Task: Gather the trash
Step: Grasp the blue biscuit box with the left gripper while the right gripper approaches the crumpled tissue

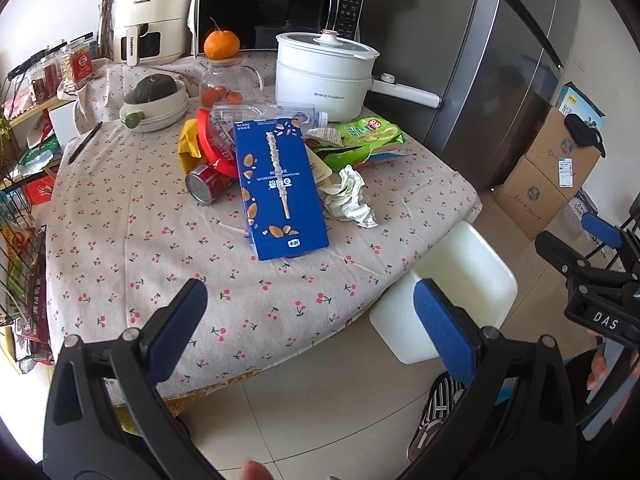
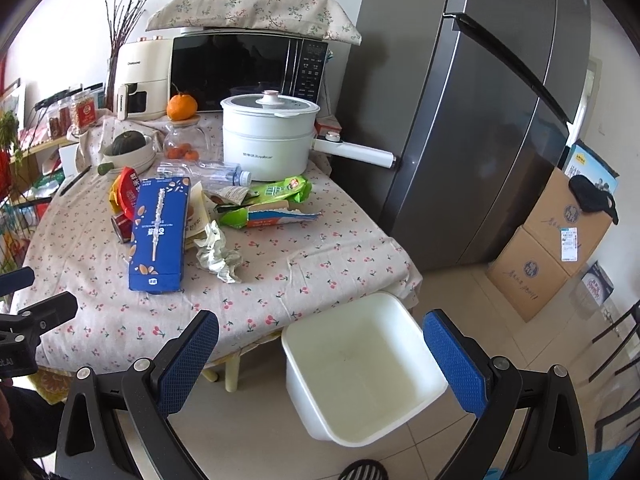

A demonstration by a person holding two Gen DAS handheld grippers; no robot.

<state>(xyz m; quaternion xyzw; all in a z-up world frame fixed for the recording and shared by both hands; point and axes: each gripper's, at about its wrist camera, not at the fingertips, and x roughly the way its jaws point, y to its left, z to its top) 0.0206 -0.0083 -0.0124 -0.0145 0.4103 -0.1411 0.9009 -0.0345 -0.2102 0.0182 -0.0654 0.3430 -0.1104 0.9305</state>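
A heap of trash lies mid-table on the cherry-print cloth: a blue snack box [image 1: 280,188] [image 2: 160,232], a red can [image 1: 206,186] on its side, a crumpled white tissue [image 1: 350,198] [image 2: 218,254], green wrappers [image 1: 366,138] [image 2: 276,200], a red-and-yellow bag [image 1: 204,136] and a clear plastic bottle [image 2: 204,172]. An empty white bin [image 2: 360,372] [image 1: 448,292] stands on the floor at the table's near right corner. My left gripper [image 1: 310,324] hovers open above the table's front edge. My right gripper [image 2: 320,364] hangs open over the bin. Neither holds anything.
A white electric pot [image 1: 324,76], a glass jar with an orange on top [image 1: 222,68], a bowl with a squash [image 1: 156,100], a microwave [image 2: 244,68] and an air fryer stand at the back. A grey fridge [image 2: 472,112] and cardboard boxes [image 2: 552,248] are at the right.
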